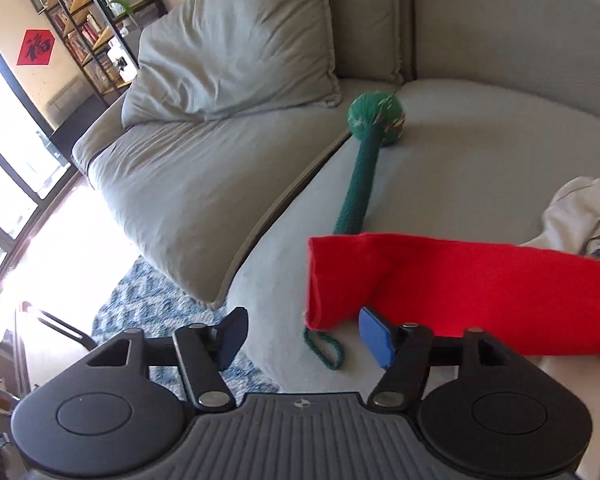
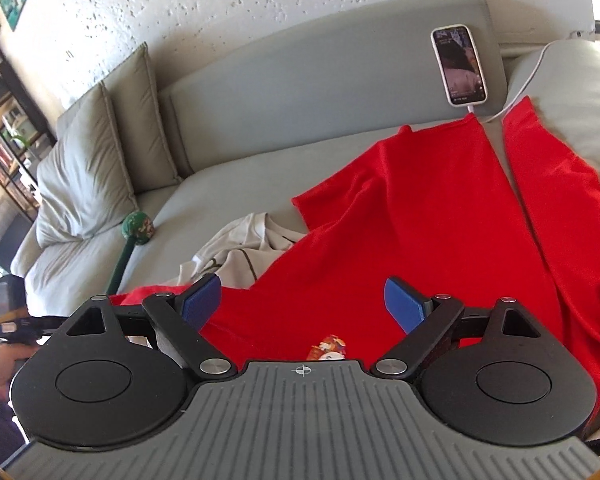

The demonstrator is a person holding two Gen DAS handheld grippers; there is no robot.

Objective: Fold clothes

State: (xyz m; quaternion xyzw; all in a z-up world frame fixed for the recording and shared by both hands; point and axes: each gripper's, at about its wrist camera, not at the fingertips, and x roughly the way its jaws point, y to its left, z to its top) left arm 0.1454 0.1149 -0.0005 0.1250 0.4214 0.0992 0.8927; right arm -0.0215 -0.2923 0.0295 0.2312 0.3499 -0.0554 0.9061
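Spread across the grey sofa seat, a red garment, with one long strip, likely a sleeve, running up toward one o'clock and ending near a white phone propped against the backrest on its charging cable. Probably laid out flat like this to give clean edges for the first fold. Poking out from under its left edge at about ten o'clock, a crumpled white garment, apparently waiting its turn. In the right wrist view, right tool with blue pads set wide apart, hovering above the red cloth near its lower hem, nothing pinched; seemingly poised to pick an edge. In the left wrist view, left tool also parted, with bare sofa between the pads and the end of a red sleeve lying just past the right-hand pad, not clamped. Judging from that, either freshly let go or about to be taken. Beyond it toward twelve o'clock, a green knitted mallet-like toy with its cord loop emerging under the sleeve end: unrelated clutter, though liable to snag a fold. Off at ten o'clock, a loose grey cushion and a bookshelf, well clear of the work.
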